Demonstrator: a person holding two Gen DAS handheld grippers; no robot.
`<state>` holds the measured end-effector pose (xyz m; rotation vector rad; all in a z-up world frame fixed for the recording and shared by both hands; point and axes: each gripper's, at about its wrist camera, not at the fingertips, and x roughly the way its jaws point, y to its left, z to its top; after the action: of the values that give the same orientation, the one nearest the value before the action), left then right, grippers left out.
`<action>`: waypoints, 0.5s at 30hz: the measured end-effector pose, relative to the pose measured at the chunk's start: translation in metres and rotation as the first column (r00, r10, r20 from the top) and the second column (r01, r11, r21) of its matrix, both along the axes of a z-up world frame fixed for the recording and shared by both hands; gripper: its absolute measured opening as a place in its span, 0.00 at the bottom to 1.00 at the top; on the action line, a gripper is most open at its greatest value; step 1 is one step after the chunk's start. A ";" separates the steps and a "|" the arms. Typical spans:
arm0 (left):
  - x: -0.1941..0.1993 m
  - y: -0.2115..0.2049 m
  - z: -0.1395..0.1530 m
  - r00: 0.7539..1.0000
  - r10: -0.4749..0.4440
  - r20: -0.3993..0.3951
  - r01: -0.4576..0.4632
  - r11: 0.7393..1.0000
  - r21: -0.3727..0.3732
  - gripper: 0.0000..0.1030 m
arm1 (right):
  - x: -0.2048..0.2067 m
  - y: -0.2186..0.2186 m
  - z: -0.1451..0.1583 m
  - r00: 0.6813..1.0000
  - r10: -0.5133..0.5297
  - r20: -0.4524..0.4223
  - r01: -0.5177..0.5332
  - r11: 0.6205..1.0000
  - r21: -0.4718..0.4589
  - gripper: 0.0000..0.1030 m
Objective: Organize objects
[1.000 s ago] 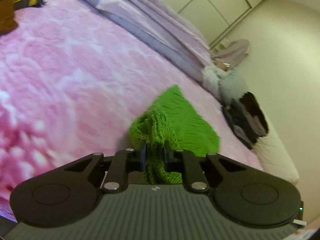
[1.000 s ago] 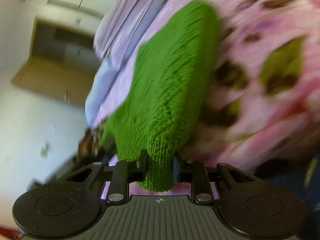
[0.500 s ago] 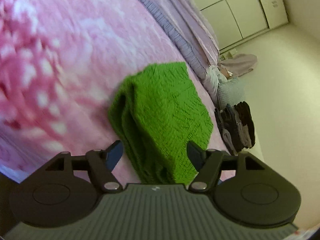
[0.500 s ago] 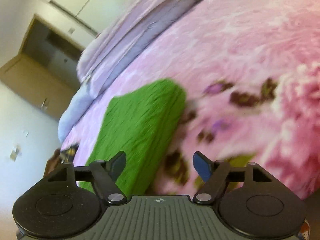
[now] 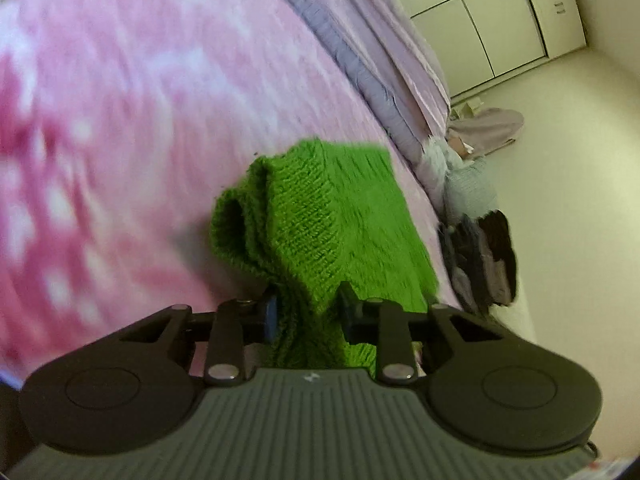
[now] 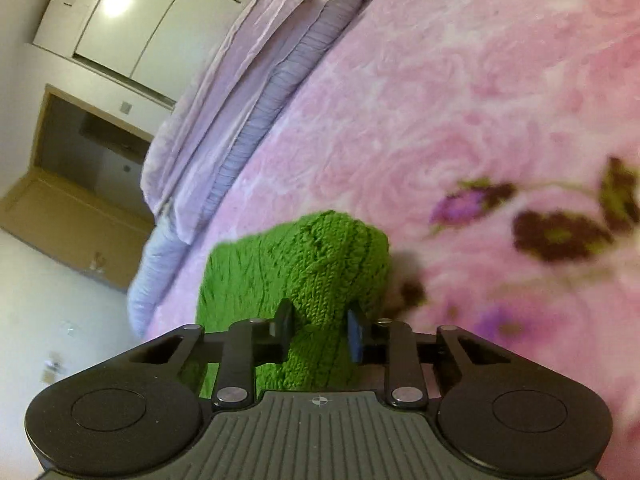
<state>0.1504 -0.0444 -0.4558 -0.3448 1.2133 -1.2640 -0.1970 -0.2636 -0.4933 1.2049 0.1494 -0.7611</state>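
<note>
A folded green knitted garment [image 5: 340, 216] lies on the pink floral bedspread [image 5: 120, 128]. My left gripper [image 5: 307, 316] is shut on its near edge, with green knit bunched between the fingers. In the right wrist view the same green garment [image 6: 320, 264] rises in a hump in front of my right gripper [image 6: 320, 334], which is shut on another part of its edge. The bedspread [image 6: 460, 112] spreads out beyond it.
Folded lilac bedding [image 5: 384, 52] runs along the far side of the bed and also shows in the right wrist view [image 6: 248, 76]. A pile of dark clothes [image 5: 484, 256] and pale clothes [image 5: 476, 136] lie on the floor by the bed. Wardrobe doors [image 5: 500, 20] stand behind.
Both grippers held the garment a second ago, opened half a second ago, and are now shut on its edge again. The garment lies folded thicker on the bed.
</note>
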 end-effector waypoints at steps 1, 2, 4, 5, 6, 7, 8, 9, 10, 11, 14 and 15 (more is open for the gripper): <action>0.008 -0.002 0.004 0.999 0.013 0.040 -0.013 1.000 0.005 0.23 | -0.003 0.010 0.001 1.000 -0.011 0.000 0.011 1.000 0.016 0.21; 0.015 -0.003 0.008 0.997 0.025 0.067 -0.025 1.000 0.006 0.22 | -0.006 0.023 0.002 1.000 -0.020 0.001 0.020 0.999 0.036 0.20; 0.029 -0.008 0.013 0.993 0.034 0.114 -0.037 0.999 0.022 0.22 | -0.006 0.048 0.004 1.000 -0.020 0.007 0.019 0.998 0.059 0.20; 0.033 -0.011 0.014 0.991 0.023 0.135 -0.029 0.999 0.036 0.22 | -0.007 0.062 0.005 1.000 -0.007 0.003 0.006 0.999 0.051 0.20; 0.035 -0.013 0.013 0.990 0.016 0.140 -0.023 0.999 0.047 0.23 | -0.007 0.071 0.007 1.000 0.019 -0.012 -0.019 1.000 0.024 0.21; 0.034 -0.015 0.012 0.991 0.008 0.134 -0.016 0.998 0.056 0.25 | -0.005 0.074 0.012 0.998 0.050 -0.036 -0.050 0.999 0.001 0.22; 0.033 -0.014 0.012 0.991 0.007 0.133 -0.014 0.998 0.057 0.27 | -0.006 0.073 0.015 0.993 0.085 -0.077 -0.087 0.996 -0.019 0.31; 0.032 -0.010 0.012 0.991 0.010 0.131 -0.018 0.998 0.057 0.31 | -0.009 0.068 0.021 0.986 0.103 -0.133 -0.109 0.993 -0.044 0.46; 0.031 -0.007 0.011 0.992 0.021 0.121 -0.027 0.998 0.050 0.34 | -0.013 0.064 0.026 0.982 0.095 -0.165 -0.108 0.992 -0.071 0.53; 0.031 -0.002 0.010 0.994 0.030 0.101 -0.033 0.999 0.036 0.37 | -0.021 0.055 0.033 0.980 0.079 -0.184 -0.103 0.987 -0.126 0.64; 0.031 0.010 0.004 0.996 0.068 0.050 -0.069 0.997 0.031 0.50 | -0.029 0.021 0.043 0.978 0.116 -0.174 -0.147 0.973 -0.178 0.74; 0.030 0.013 0.001 0.997 0.067 0.037 -0.068 0.997 0.038 0.52 | -0.027 0.008 0.040 0.974 0.169 -0.151 -0.191 0.970 -0.153 0.75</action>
<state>0.1801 -0.0318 -0.4550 -0.3312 1.1853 -1.1825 -0.2240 -0.2552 -0.4538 0.9664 0.2992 -0.6821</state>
